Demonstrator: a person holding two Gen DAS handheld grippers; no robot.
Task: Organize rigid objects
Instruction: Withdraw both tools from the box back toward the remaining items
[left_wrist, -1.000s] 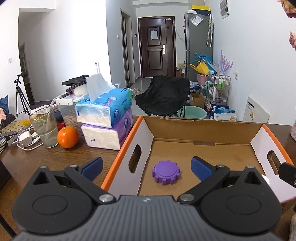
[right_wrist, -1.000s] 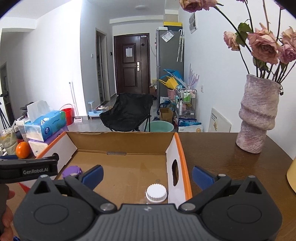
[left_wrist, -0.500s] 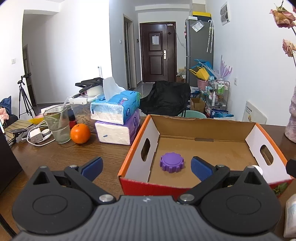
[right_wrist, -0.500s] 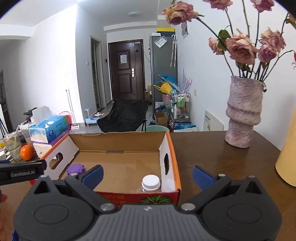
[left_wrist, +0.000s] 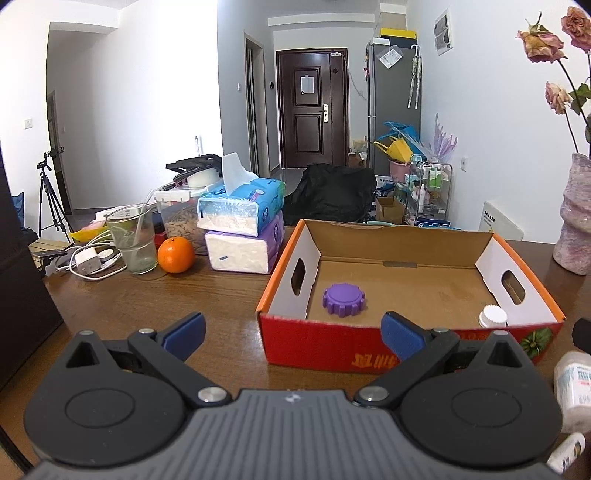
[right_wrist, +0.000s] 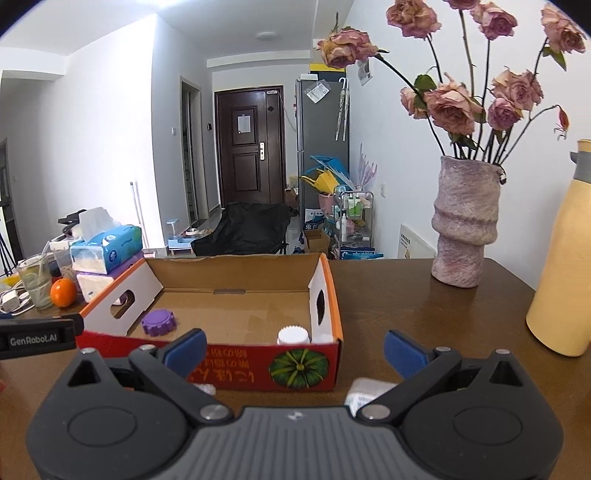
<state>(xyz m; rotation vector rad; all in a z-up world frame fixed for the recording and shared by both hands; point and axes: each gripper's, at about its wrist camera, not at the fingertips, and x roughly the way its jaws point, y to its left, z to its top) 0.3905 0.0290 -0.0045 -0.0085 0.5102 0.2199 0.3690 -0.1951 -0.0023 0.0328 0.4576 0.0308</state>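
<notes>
From the left wrist, the left gripper (left_wrist: 291, 334) hangs wide and empty near the red front wall of the cardboard box (left_wrist: 399, 232), where a purple gear-shaped cap (left_wrist: 344, 298) lies at the left and a white-capped bottle (left_wrist: 492, 316) stands in the near right corner. From the right wrist, the right gripper (right_wrist: 293, 349) is equally wide and empty just near of the box, with what may be a white bottle (right_wrist: 364, 393) on the table (right_wrist: 424, 317) below it, largely hidden.
</notes>
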